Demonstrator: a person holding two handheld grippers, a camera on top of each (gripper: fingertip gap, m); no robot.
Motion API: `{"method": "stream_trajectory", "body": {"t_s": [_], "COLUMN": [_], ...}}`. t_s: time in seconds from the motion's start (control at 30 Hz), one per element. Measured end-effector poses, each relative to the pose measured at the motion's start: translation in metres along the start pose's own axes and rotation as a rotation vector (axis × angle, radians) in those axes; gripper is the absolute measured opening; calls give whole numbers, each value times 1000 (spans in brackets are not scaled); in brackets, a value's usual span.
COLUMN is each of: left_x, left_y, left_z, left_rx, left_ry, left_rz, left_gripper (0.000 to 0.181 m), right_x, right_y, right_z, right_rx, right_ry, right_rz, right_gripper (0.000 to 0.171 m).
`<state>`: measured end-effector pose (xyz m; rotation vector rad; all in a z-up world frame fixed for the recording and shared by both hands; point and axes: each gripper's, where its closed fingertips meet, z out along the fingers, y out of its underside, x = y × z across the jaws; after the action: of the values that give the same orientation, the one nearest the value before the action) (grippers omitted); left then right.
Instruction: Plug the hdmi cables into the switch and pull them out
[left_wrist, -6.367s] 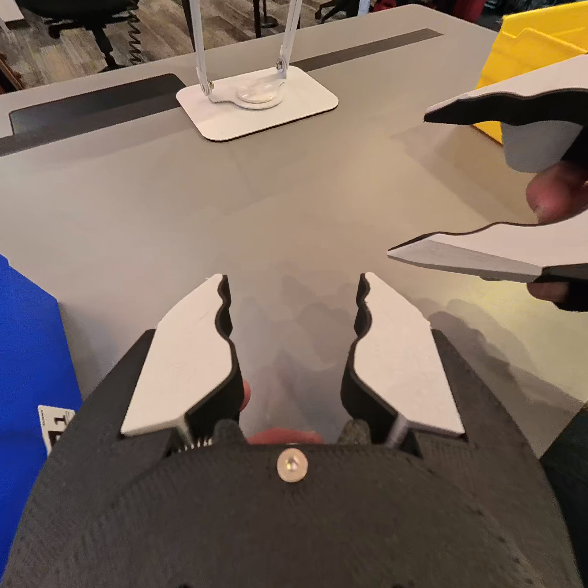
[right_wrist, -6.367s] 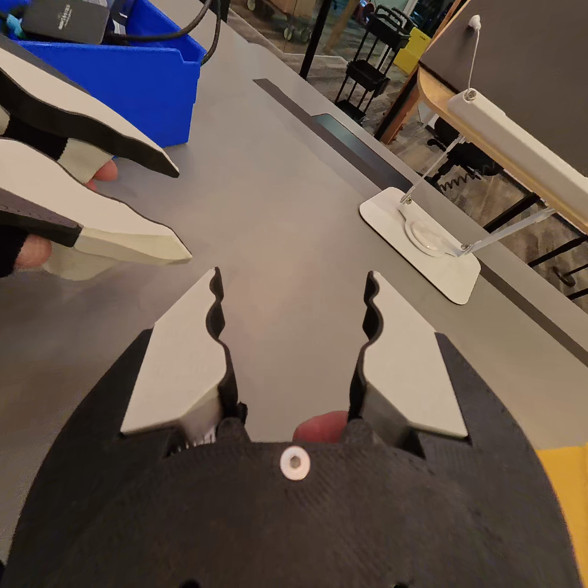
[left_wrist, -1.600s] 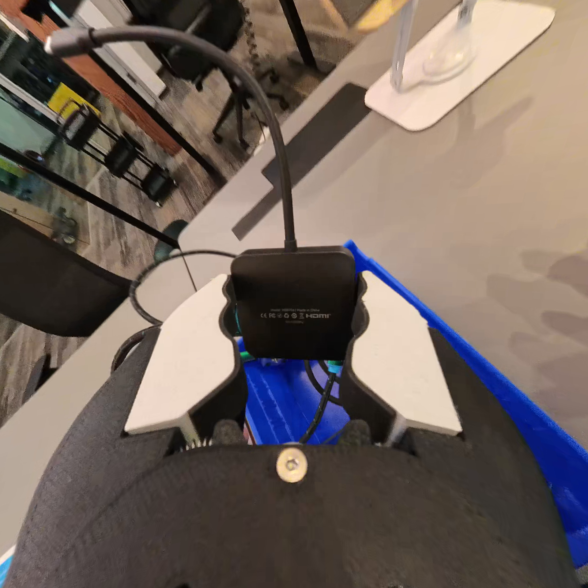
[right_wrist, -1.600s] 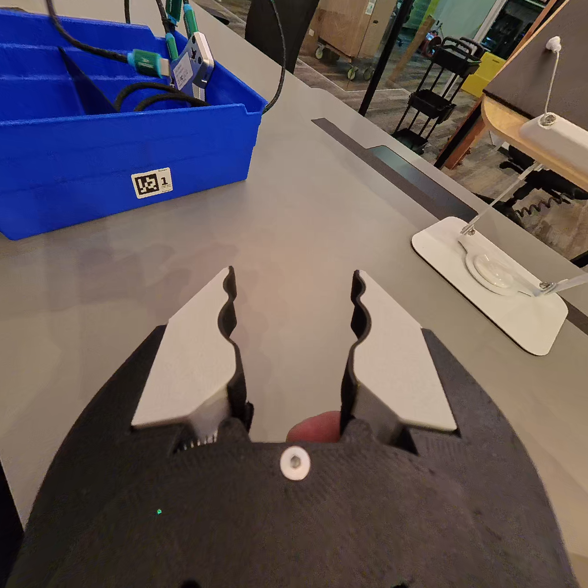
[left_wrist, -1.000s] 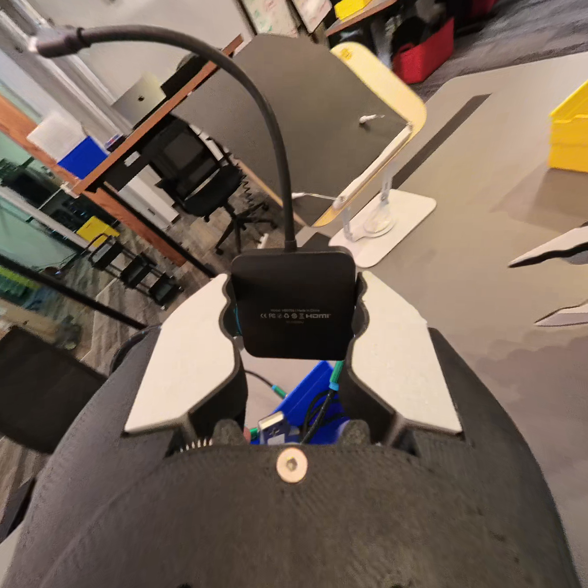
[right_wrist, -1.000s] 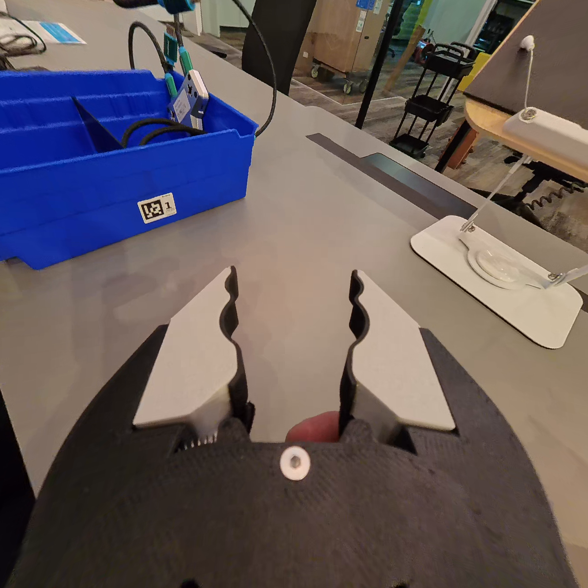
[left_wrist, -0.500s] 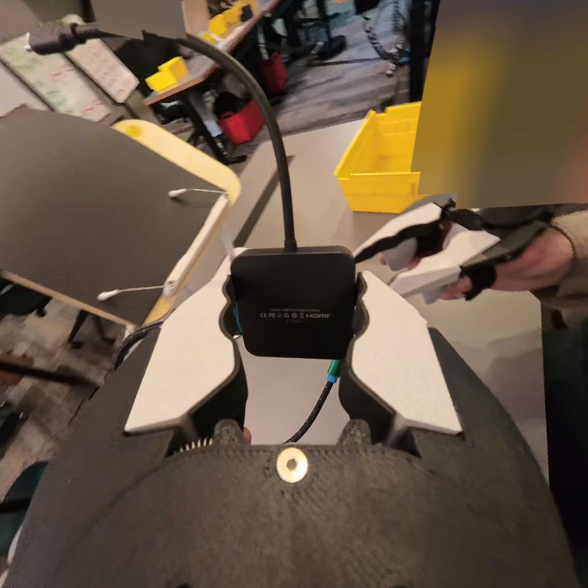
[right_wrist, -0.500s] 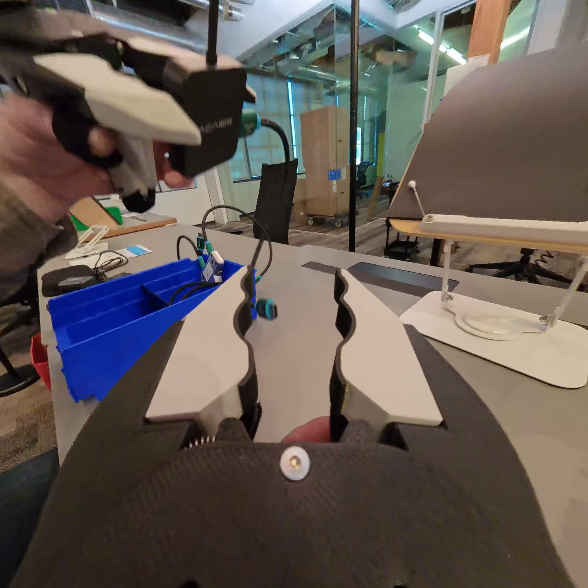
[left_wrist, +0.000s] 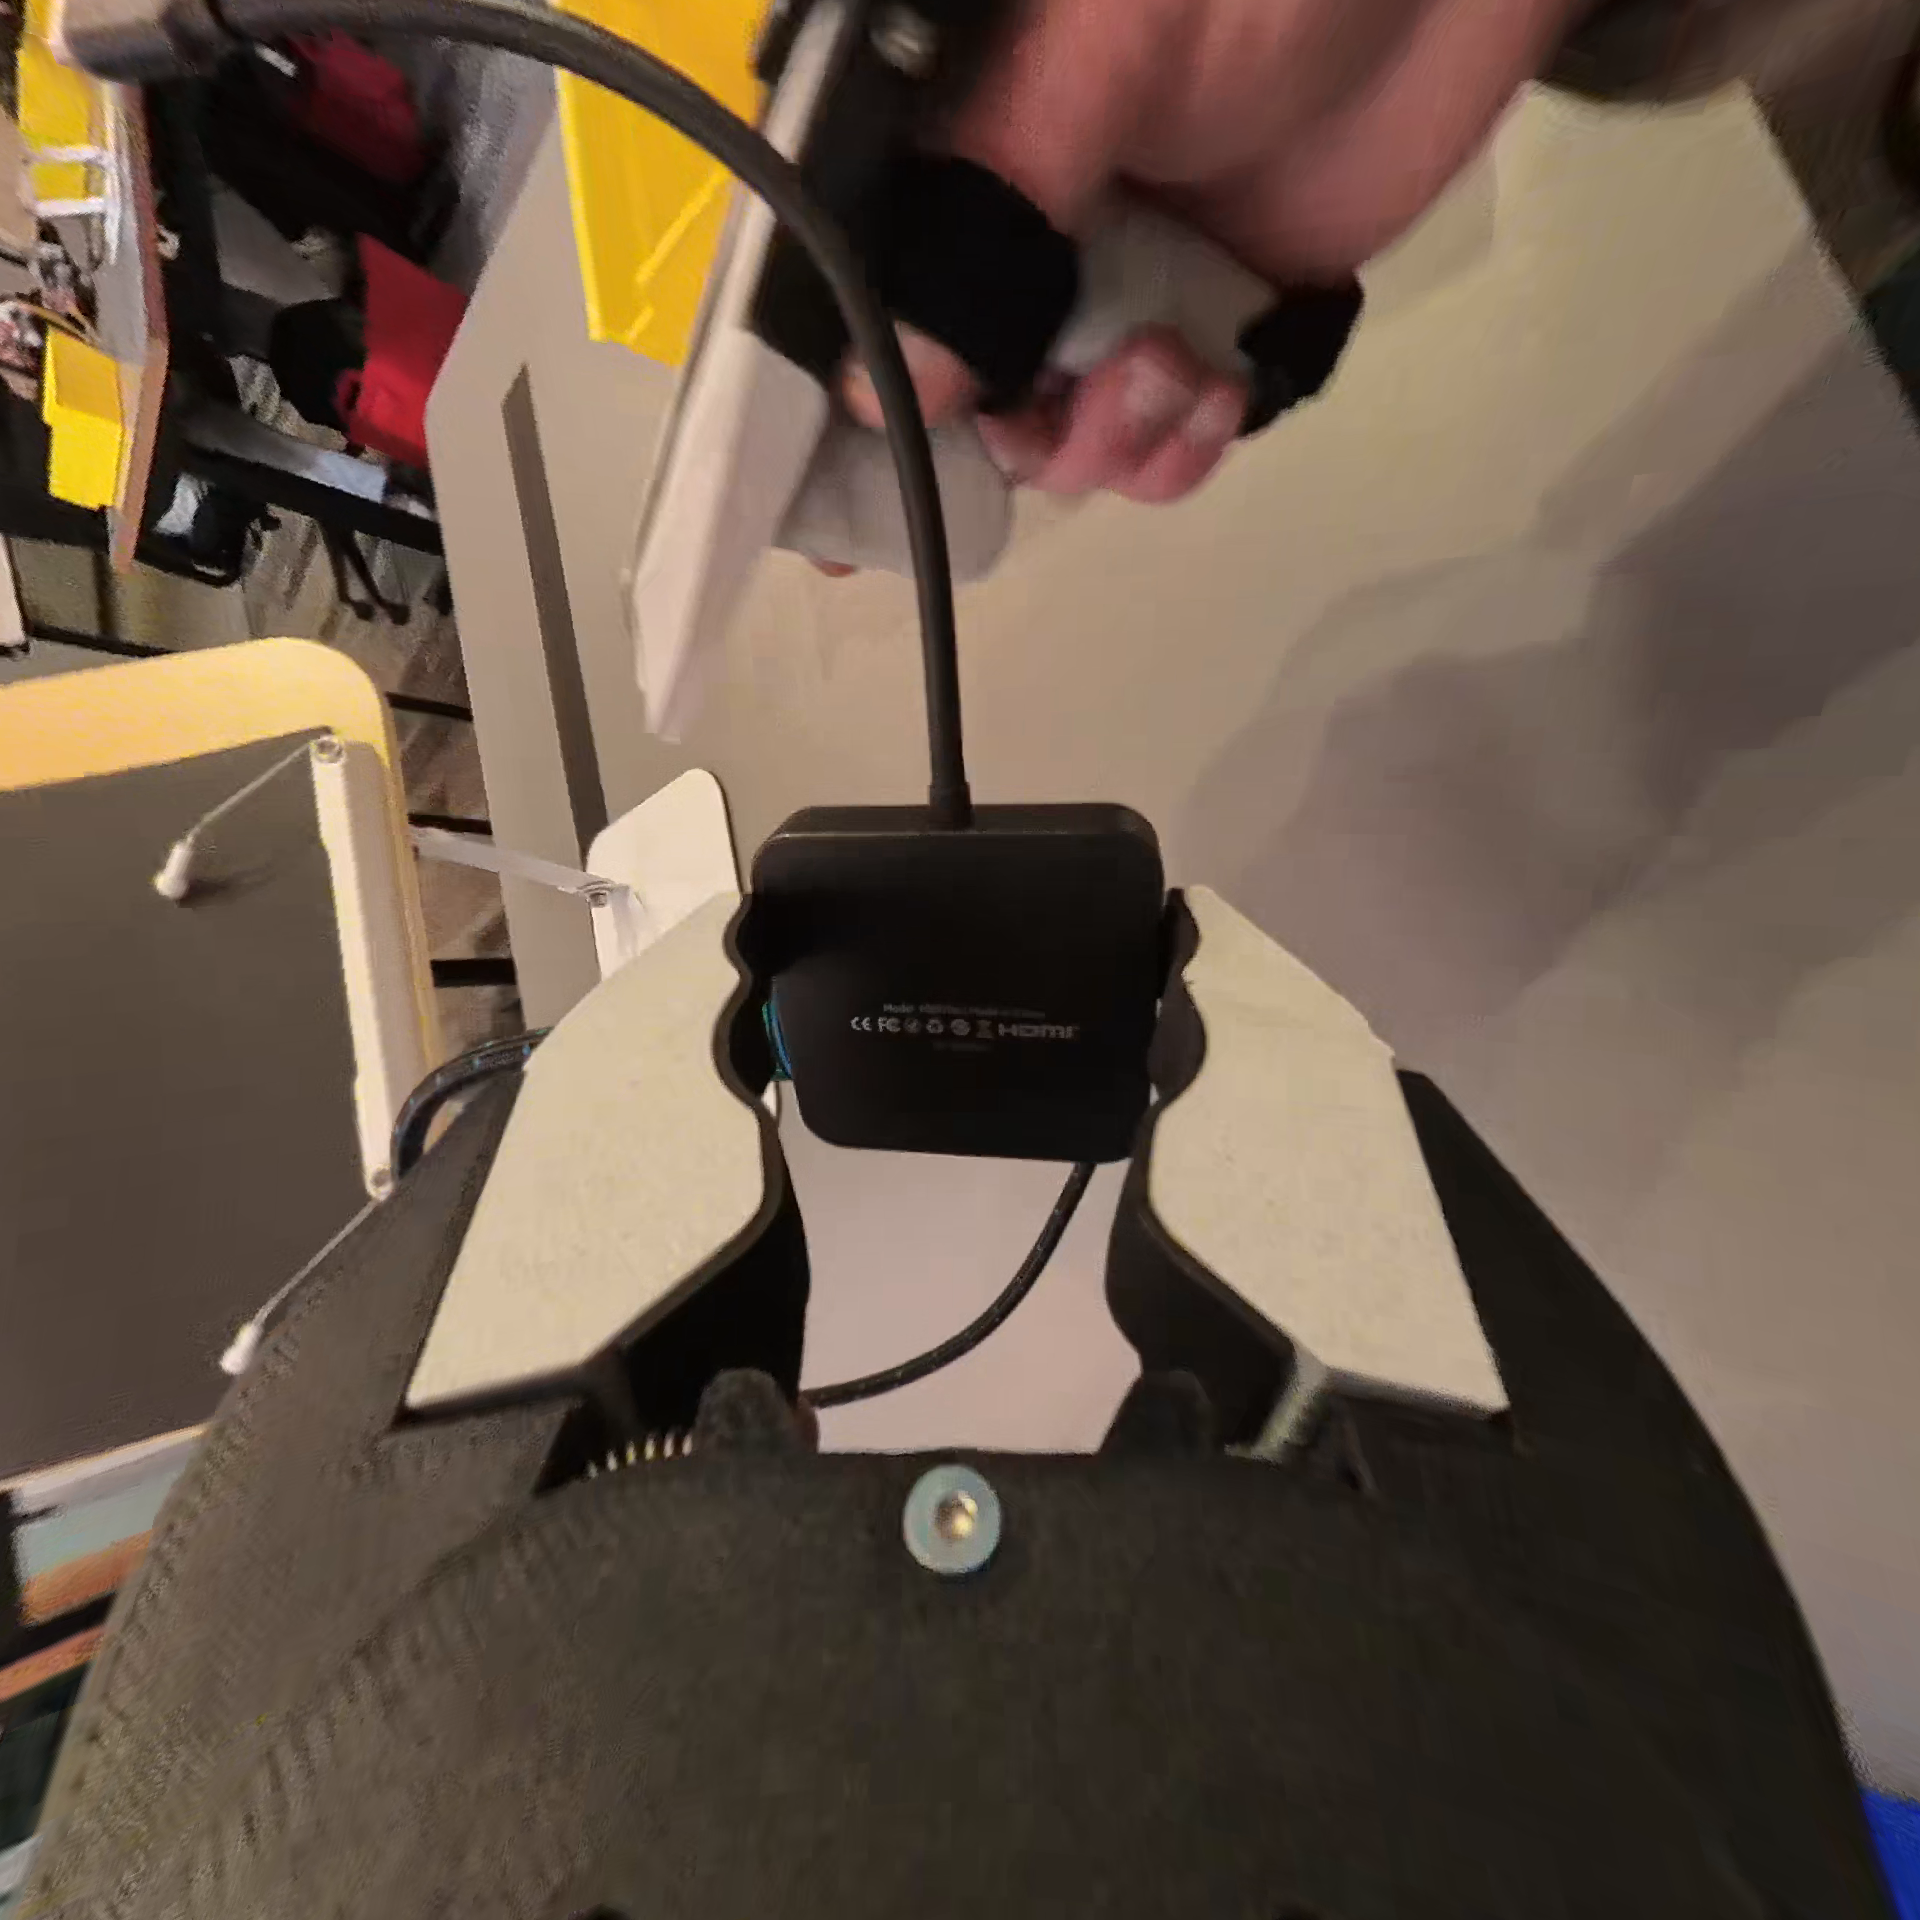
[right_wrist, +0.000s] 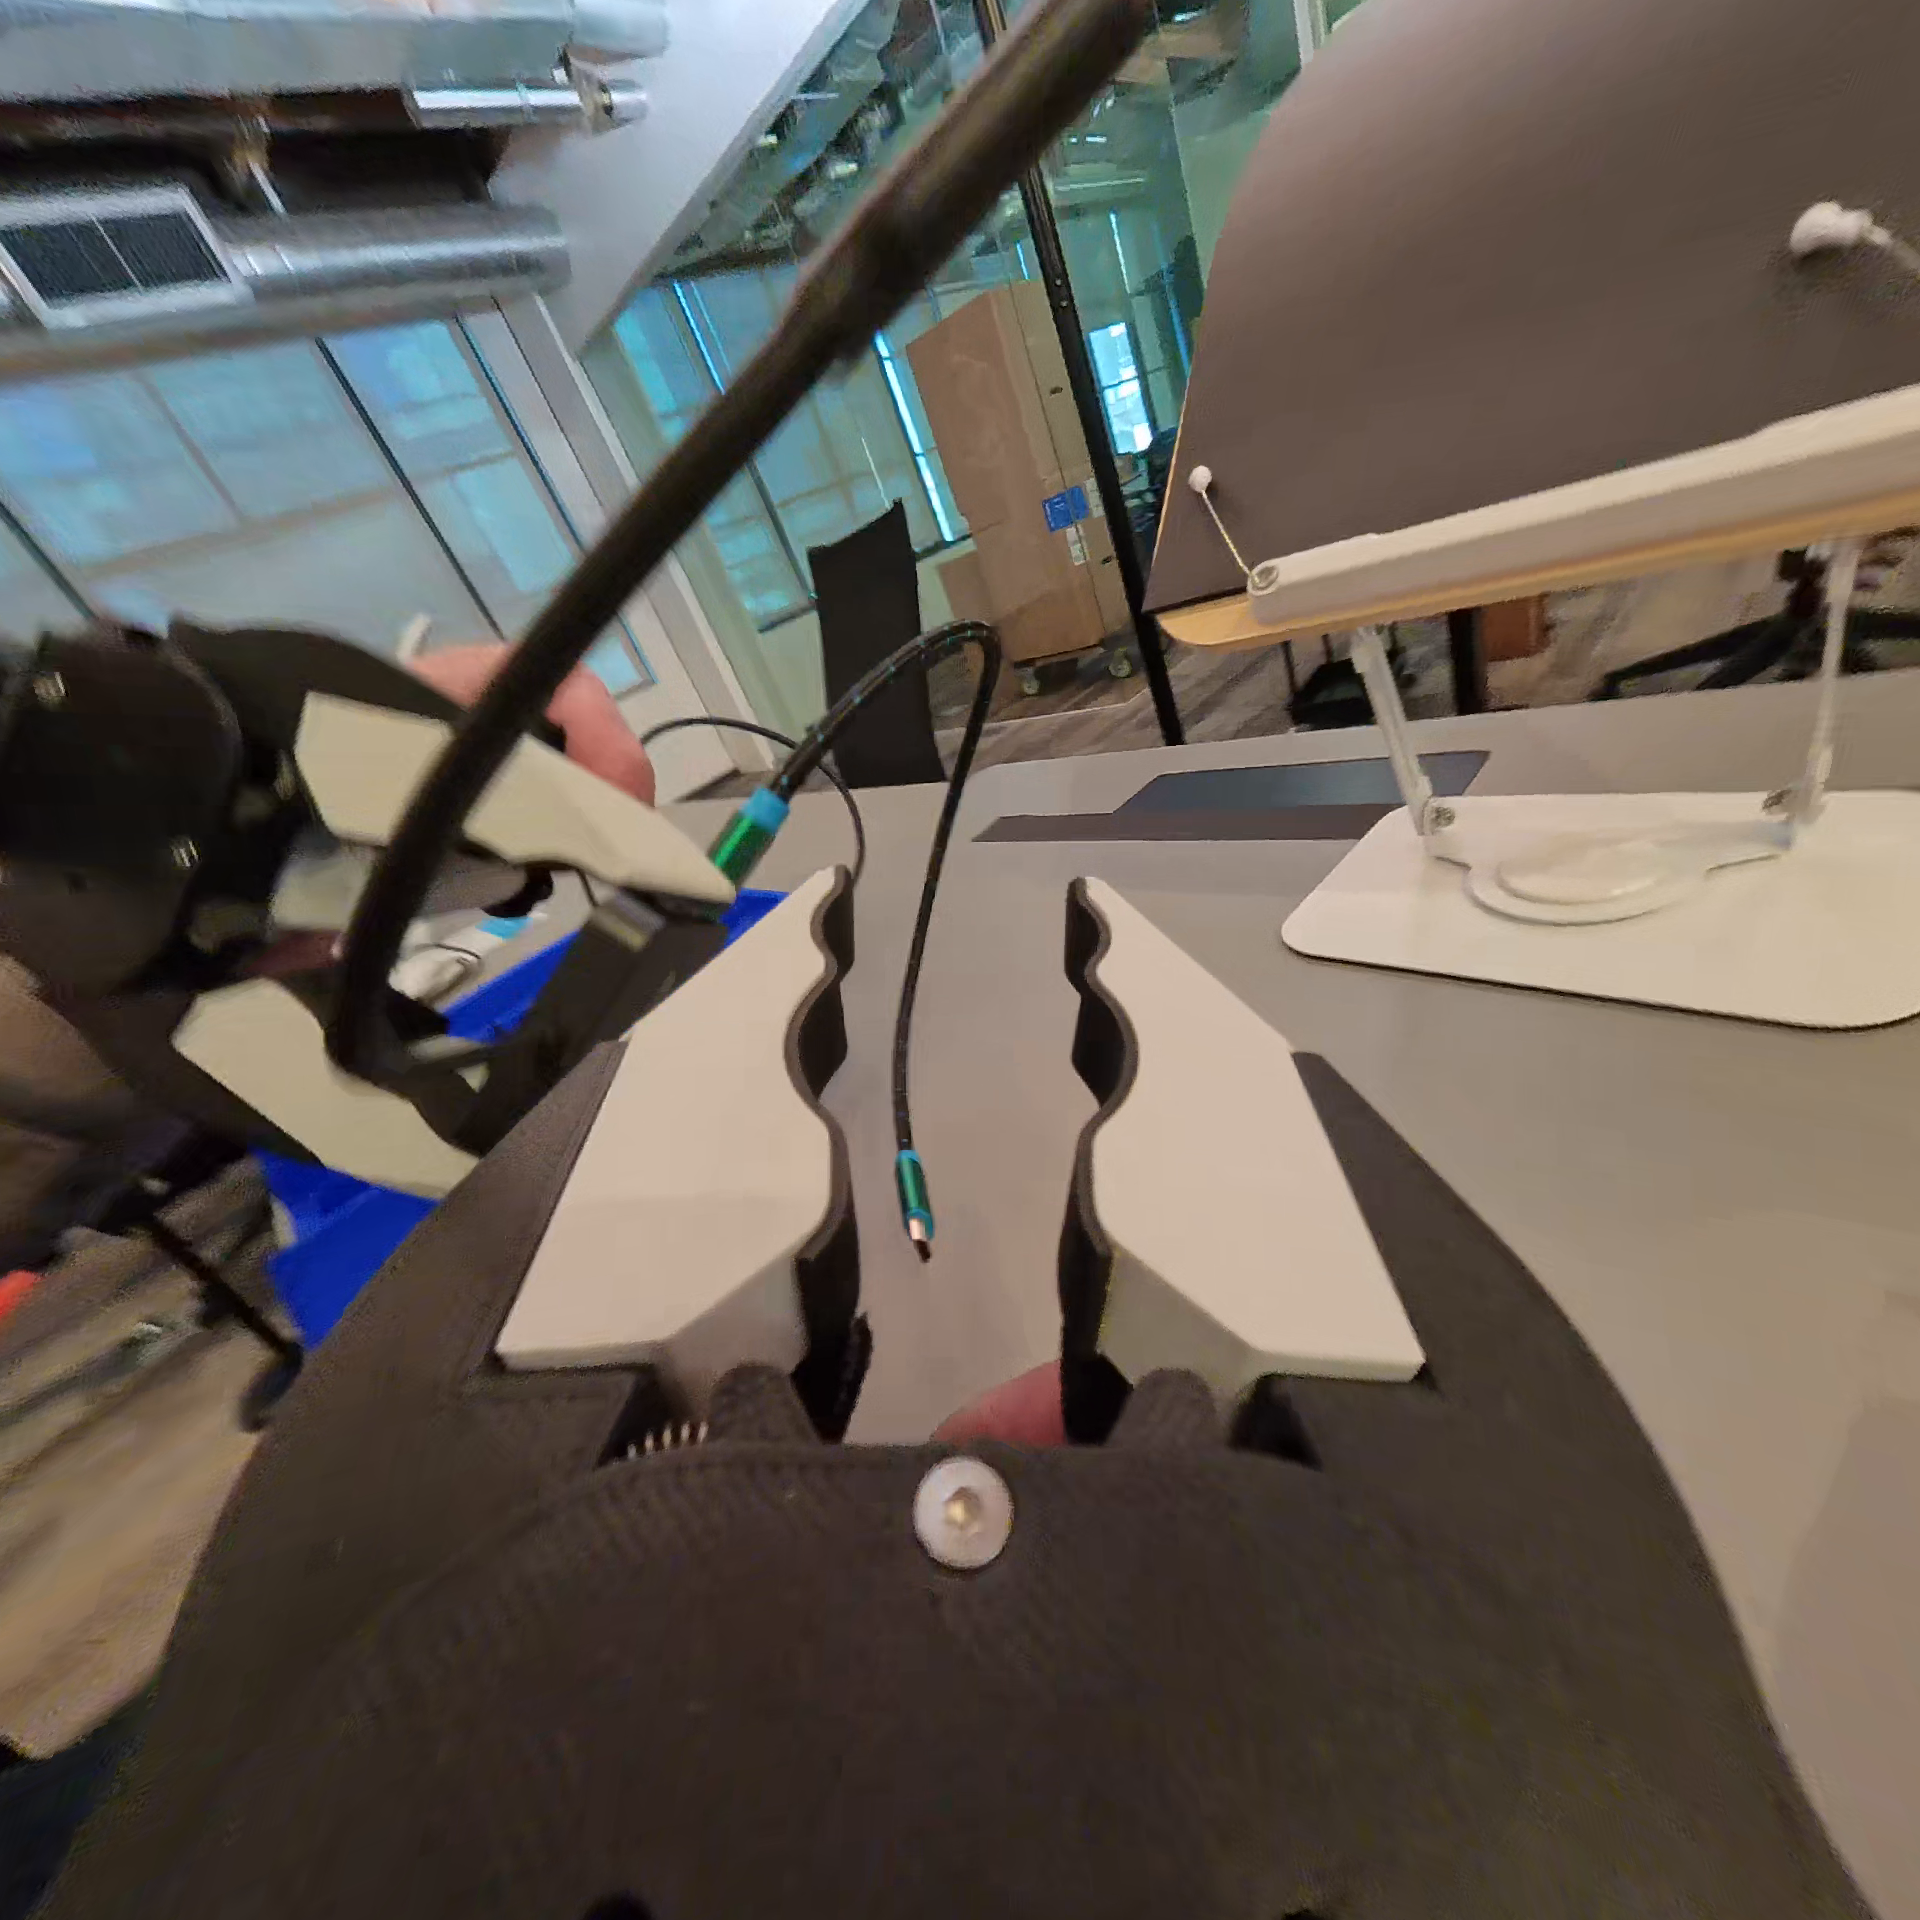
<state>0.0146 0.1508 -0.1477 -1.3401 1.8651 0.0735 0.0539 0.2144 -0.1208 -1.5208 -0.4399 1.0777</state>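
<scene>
Switch (left_wrist: 961, 992) sits pinched by its side edges between the fingers of your left gripper (left_wrist: 961, 1023), held in the air above the grey worktop (left_wrist: 1558, 831), with its thick black lead (left_wrist: 914, 447) arching off at 12 o'clock and a teal-collared cable (right_wrist: 914, 935) dangling from it. Your right gripper (right_wrist: 951, 1039) is spread and holds nothing, and that cable's small plug (right_wrist: 914, 1210) hangs loose between its fingers. Closing there would catch the braid or a swinging plug off-square, and any tug could twist the switch in its shallow edge grip; the thick lead crossing at 10 o'clock may also snag.
</scene>
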Motion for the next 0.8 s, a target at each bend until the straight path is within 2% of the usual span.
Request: {"method": "stream_trajectory", "body": {"t_s": [0.1, 0.2, 0.33, 0.43, 0.47, 0.5, 0.73, 0.8], "left_x": [13, 27, 46, 55, 58, 59, 44, 41], "left_y": [3, 1, -3, -7, -8, -8, -11, -9], "left_z": [6, 13, 22, 28, 30, 31, 34, 32], "left_rx": [-51, -92, -116, -113, -115, -125, -132, -180], "left_ry": [-5, 10, 48, 66, 70, 70, -40, -55], "left_rz": [122, 237, 342, 391, 404, 413, 344, 241], "left_gripper": [71, 71, 71, 71, 71, 71, 70, 87], "right_x": [-5, -22, -41, -45, -44, -43, -32, -27], "right_y": [2, 17, 31, 46, 50, 51, 35, 32], "right_z": [1, 7, 10, 11, 11, 11, 9, 7], "right_rx": [-2, -80, -154, -227, -238, -243, -155, -134], "right_ry": [-99, -245, -328, -329, -321, -320, -292, -277], "right_rz": [148, 287, 308, 291, 286, 296, 354, 358], "right_gripper": [36, 37, 36, 26, 13, 8, 4, 0]}}
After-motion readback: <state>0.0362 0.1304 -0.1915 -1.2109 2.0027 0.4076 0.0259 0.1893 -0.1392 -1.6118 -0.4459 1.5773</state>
